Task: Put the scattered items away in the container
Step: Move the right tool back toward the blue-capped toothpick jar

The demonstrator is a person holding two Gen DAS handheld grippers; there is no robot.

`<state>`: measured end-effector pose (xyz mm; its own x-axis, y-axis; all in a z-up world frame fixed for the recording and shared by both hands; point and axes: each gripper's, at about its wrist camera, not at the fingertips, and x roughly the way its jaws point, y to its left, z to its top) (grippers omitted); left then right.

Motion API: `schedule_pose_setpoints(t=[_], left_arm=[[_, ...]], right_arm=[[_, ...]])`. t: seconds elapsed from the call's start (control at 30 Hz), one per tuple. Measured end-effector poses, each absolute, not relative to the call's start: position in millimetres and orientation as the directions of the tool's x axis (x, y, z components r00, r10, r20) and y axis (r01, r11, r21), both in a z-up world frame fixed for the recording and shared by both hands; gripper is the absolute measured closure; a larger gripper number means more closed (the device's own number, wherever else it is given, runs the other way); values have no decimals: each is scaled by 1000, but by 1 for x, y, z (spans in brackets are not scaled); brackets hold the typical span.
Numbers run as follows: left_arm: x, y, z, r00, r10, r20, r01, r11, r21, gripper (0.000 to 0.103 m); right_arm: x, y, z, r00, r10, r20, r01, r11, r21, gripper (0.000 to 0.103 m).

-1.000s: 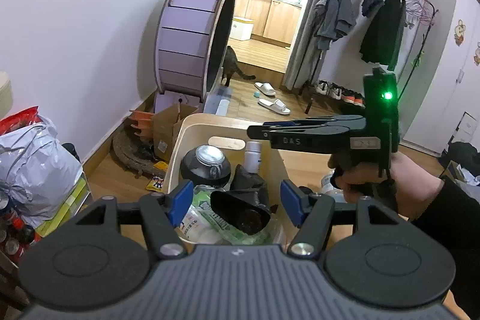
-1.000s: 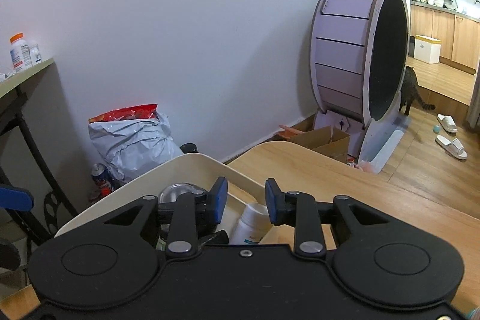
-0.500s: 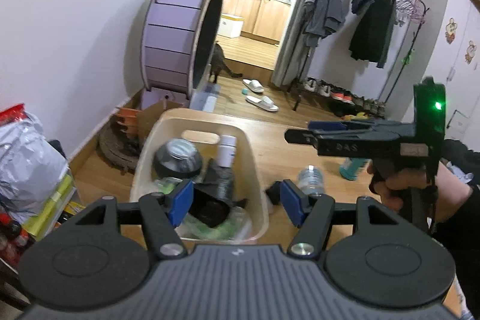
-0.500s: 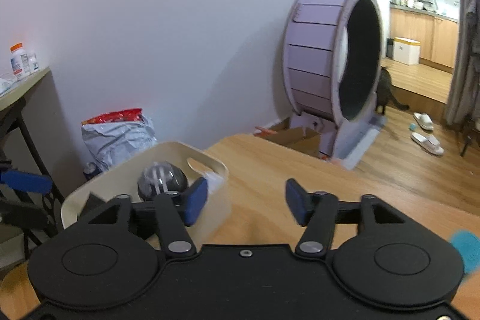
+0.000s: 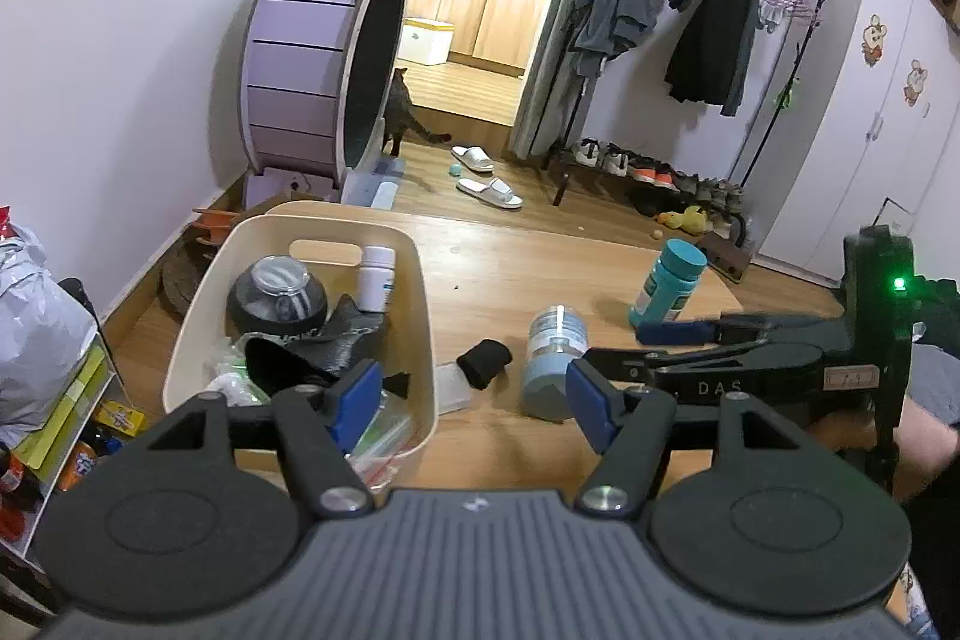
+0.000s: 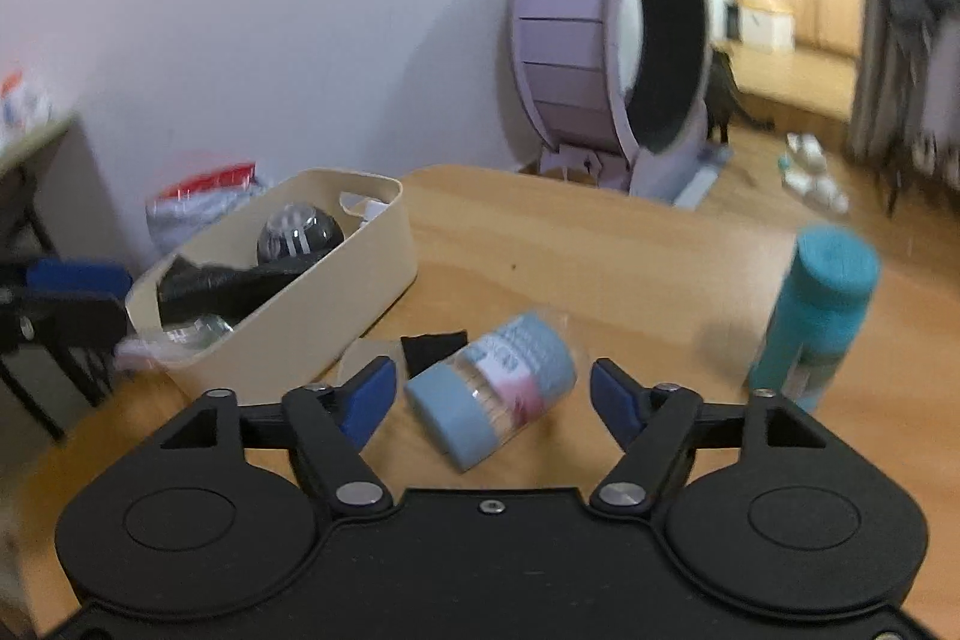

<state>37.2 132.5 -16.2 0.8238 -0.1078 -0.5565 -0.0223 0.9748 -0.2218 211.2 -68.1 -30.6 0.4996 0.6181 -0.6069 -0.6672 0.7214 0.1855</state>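
Legible writing: "DAS" on the side of the right gripper [image 5: 666, 346], seen from the left wrist view. Jar labels too blurred to read.

Right gripper [image 6: 493, 397]: jaws opening, nothing clasped. Light blue jar [image 6: 492, 396] lies on its side on the wooden table [image 6: 540, 244], in line between the fingertips, pads clear of it. Teal bottle [image 6: 816, 316] upright, right of the right fingertip.

Left gripper [image 5: 468, 400]: jaws opening, empty. Cream container [image 5: 420, 316] sits ahead at its left fingertip; small black item [image 5: 483, 361] just ahead between the tips, beside the container.
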Motion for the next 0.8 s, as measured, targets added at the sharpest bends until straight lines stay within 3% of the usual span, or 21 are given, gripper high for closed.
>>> schedule_pose_setpoints(t=[0.23,0.4,0.5,0.8], left_arm=[[36,129,-17,825,-113,-554,-8,977,-211,36],[32,135,-17,825,-103,-555,-19,978,-210,36],[31,140,-17,828,-97,-553,-34,975,-221,35],[33,137,-18,831,-109,-546,-24,973,-231,35]], right_arm=[[205,-63,-47,527,603,-599,-579,771,266,29],[200,-59,-41,589,601,-540,-588,777,224,29],[200,-50,-41,579,576,-577,-610,776,162,29],[195,-50,-65,591,516,-620,-475,844,249,29]])
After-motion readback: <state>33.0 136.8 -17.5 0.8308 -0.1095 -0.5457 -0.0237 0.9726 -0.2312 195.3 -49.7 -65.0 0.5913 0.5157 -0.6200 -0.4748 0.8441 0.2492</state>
